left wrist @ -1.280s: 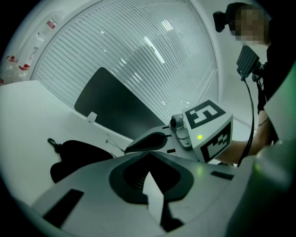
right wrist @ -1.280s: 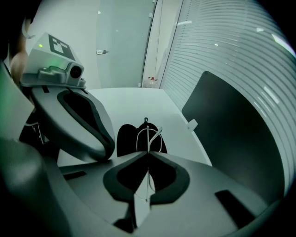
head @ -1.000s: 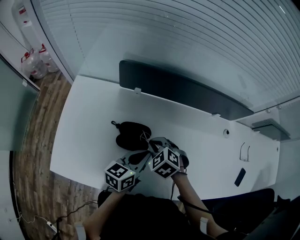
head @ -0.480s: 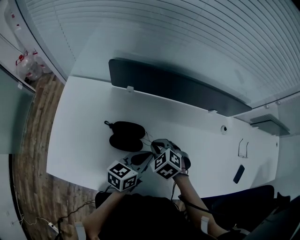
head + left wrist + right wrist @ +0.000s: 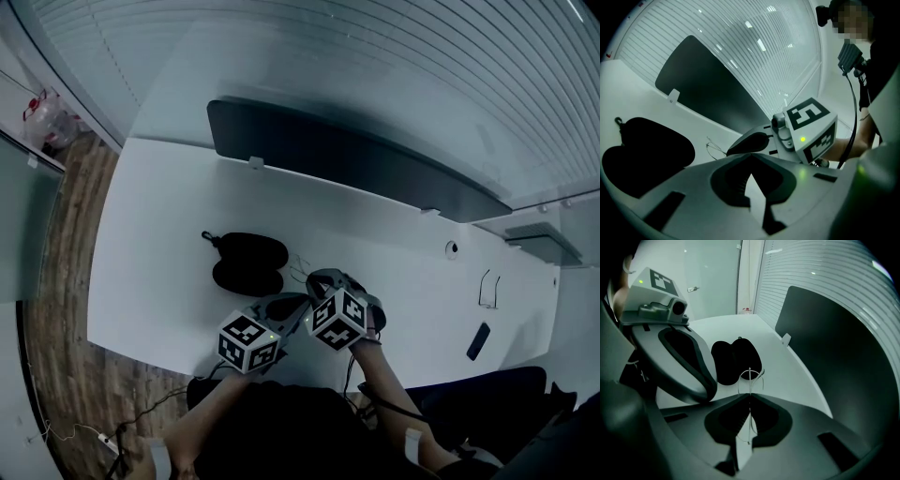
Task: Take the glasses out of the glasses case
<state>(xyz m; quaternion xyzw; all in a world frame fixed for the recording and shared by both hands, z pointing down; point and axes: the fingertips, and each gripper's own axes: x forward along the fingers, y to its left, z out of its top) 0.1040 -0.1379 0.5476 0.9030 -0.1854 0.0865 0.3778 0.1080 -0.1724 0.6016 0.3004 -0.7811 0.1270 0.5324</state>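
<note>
The black glasses case [image 5: 247, 263] lies open on the white table [image 5: 159, 225], its two halves side by side. My right gripper [image 5: 317, 279] is to the right of the case and shut on thin wire-framed glasses [image 5: 750, 377], which hang clear of the case [image 5: 735, 360]. In the left gripper view the frame [image 5: 714, 148] shows as a faint wire loop beside the case [image 5: 643, 154]. My left gripper [image 5: 292, 304] sits close beside the right one, jaws together with nothing between them. In the right gripper view the left gripper's fingers [image 5: 689, 359] reach in from the left.
A long dark panel [image 5: 347, 169] stands along the table's far edge, with slatted blinds behind it. A small black flat object [image 5: 478, 340] and a wire stand [image 5: 487, 291] are at the table's right end. Wooden floor [image 5: 52, 281] shows past the left edge.
Both grippers have drawn a little away from the case toward the table's near edge. The glasses went along in the right gripper. The case has stayed where it was.
</note>
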